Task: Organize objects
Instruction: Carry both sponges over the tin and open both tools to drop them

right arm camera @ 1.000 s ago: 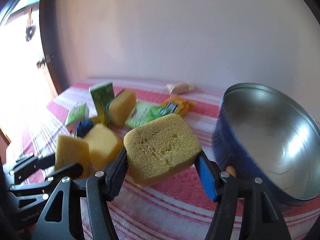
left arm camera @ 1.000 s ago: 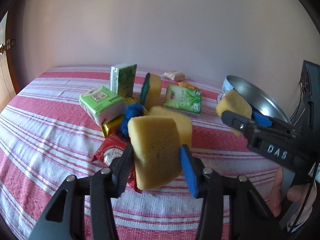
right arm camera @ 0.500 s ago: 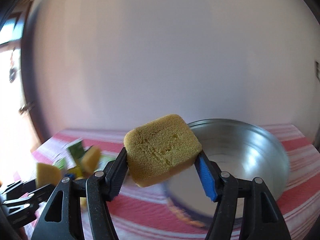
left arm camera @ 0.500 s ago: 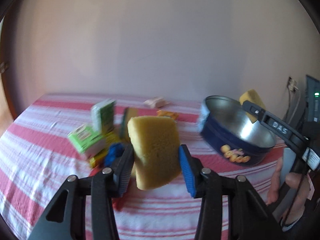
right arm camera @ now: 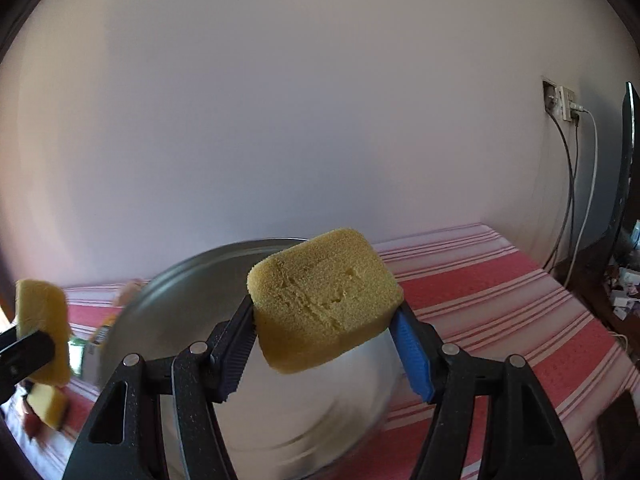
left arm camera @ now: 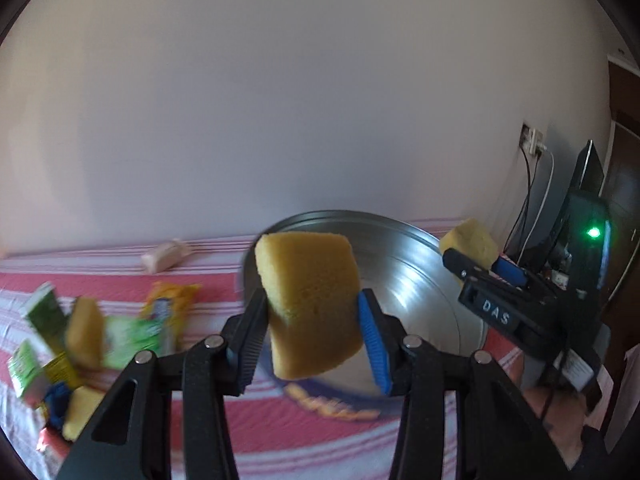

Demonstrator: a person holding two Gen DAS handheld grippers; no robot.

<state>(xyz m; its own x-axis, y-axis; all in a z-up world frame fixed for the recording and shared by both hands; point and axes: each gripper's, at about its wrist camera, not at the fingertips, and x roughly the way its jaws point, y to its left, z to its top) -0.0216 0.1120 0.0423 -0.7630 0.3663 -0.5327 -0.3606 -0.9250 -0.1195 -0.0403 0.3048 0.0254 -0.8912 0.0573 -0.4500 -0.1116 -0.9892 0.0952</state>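
Both grippers (left gripper (left arm camera: 312,316), right gripper (right arm camera: 324,344)) tilt down, each clamping a sponge (left arm camera: 308,300).

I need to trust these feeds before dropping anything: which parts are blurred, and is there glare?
Left wrist view: the packets at left are smeared, the held yellow sponge is sharp. Right wrist view: the round metal tin is streaked with glare low inside, its own yellow sponge crisp.

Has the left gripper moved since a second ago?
Yes. The left gripper, shut on its sponge, swung right from the packet pile to face the metal tin.
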